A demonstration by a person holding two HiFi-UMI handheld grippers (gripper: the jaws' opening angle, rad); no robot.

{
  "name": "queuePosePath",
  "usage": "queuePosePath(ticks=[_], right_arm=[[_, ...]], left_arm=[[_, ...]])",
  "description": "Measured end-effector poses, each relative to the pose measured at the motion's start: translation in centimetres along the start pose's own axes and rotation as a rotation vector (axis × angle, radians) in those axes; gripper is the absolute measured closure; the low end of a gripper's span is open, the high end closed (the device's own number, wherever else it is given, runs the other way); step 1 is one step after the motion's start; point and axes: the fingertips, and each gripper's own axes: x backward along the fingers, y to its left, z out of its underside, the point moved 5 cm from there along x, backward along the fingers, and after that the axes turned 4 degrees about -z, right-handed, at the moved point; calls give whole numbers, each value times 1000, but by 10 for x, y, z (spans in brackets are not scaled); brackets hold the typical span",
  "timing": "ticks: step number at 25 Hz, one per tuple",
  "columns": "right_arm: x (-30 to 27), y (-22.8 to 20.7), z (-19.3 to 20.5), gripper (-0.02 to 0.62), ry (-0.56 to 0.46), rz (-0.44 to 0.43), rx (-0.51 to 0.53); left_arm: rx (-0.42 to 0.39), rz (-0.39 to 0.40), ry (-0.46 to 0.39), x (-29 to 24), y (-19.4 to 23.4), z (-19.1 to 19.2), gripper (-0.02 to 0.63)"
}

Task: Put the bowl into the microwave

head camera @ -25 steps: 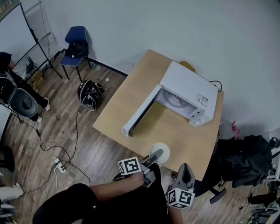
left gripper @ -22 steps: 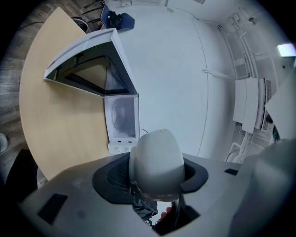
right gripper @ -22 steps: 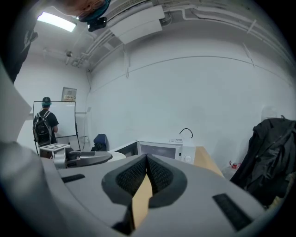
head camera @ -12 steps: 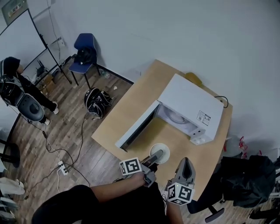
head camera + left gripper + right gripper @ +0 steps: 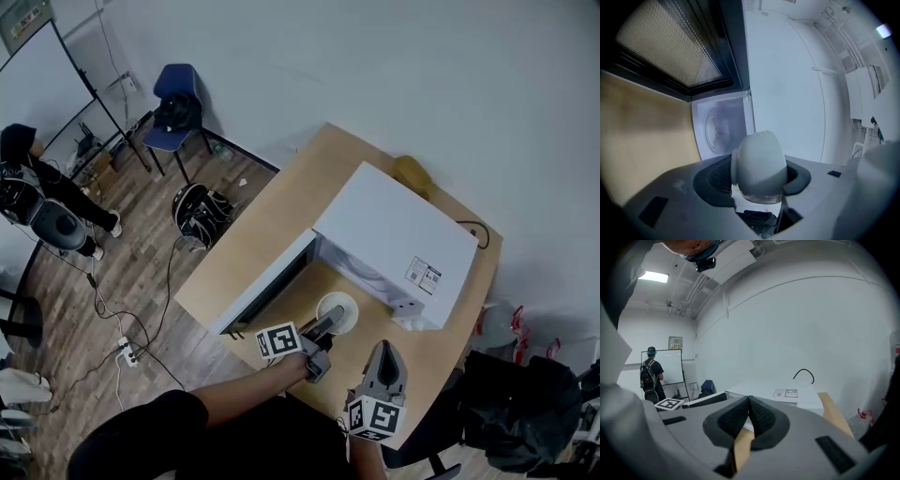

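Smooth, rounded white bowl [image 5: 759, 159] sits clamped between the left gripper's [image 5: 757, 174] dark ribbed fingers [image 5: 715, 177]; the right gripper's [image 5: 749, 412] fingers are pressed together, empty.

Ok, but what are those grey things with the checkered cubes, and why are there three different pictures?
No robot here: a person holds a grabbing tool in each hand. The cubes with square patterns are part of the tools. One picture comes from a camera on the person's head, looking down. The other two come from cameras riding on each tool, looking along its jaws. On the wooden table stands a white microwave with its door swung open. The left gripper pinches a white bowl by its edge, in front of the opening. The right gripper has its jaws shut together and holds nothing.
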Motion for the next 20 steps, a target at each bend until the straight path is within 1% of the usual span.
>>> queuePosePath(ticks=[2,6,9,11,17,20], right_arm=[[-8,-5,1,535,9,-16,5],[-17,-8,8,535,44,-40,4],[-26,-12,16,535,74,-58,0],[-28,-19,20,535,77,-65,2],[-28,-35,33,535,113,-53,0],[-28,-42,36,535,126,-50,6]], left_arm=[[-2,-24,-6,-15,13,-3,376],[41,-30,-43,-39,30,-9,377],[28,-90,-71,-56,49,-21,377],[19,-107,-76,-73,60,-26,376],[18,-112,-85,-111,80,-38,377],[33,-125,-91,-126,87,-42,376]])
